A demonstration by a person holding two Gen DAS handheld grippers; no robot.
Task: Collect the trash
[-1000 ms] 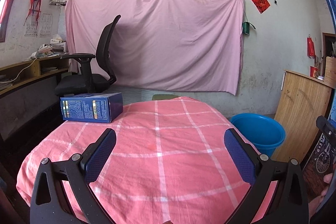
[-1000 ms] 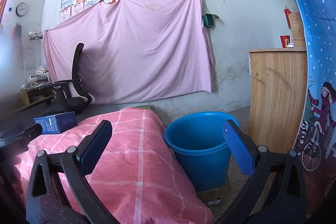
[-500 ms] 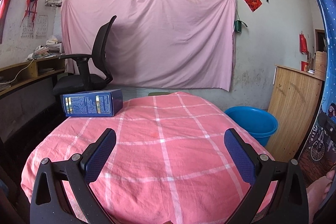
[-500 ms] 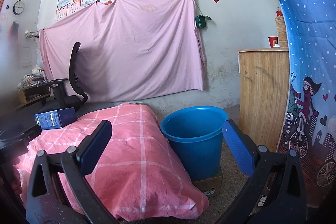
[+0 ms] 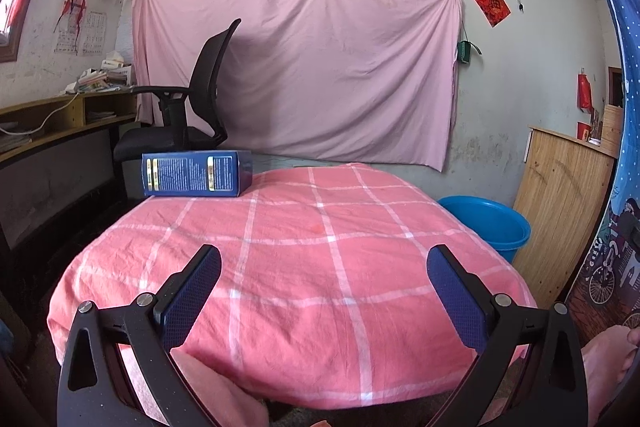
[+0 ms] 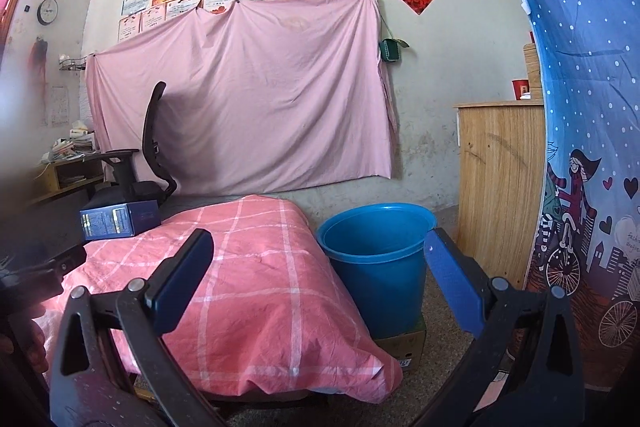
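The worktop (image 5: 304, 267) wears a creased, matt pink checked cloth; the box (image 5: 196, 174) at centre left is glossy printed card. At right, the bucket (image 6: 376, 259) is smooth blue plastic beside a grained wood cabinet (image 6: 500, 187), and the fingers (image 5: 192, 295) carry dimpled matt pads.

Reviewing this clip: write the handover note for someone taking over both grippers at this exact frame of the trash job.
Left gripper: open, empty, above the near edge of the pink checked table.
Right gripper: open, empty, facing the blue bucket.
Blue box: lying on its side at the table's far left corner, untouched.
Bucket: on the floor on a cardboard box, right of the table; nothing visible in the part of its inside that shows.
Done: nothing collected.
Left: grab the box, probably with the left gripper, and drop it in the bucket.
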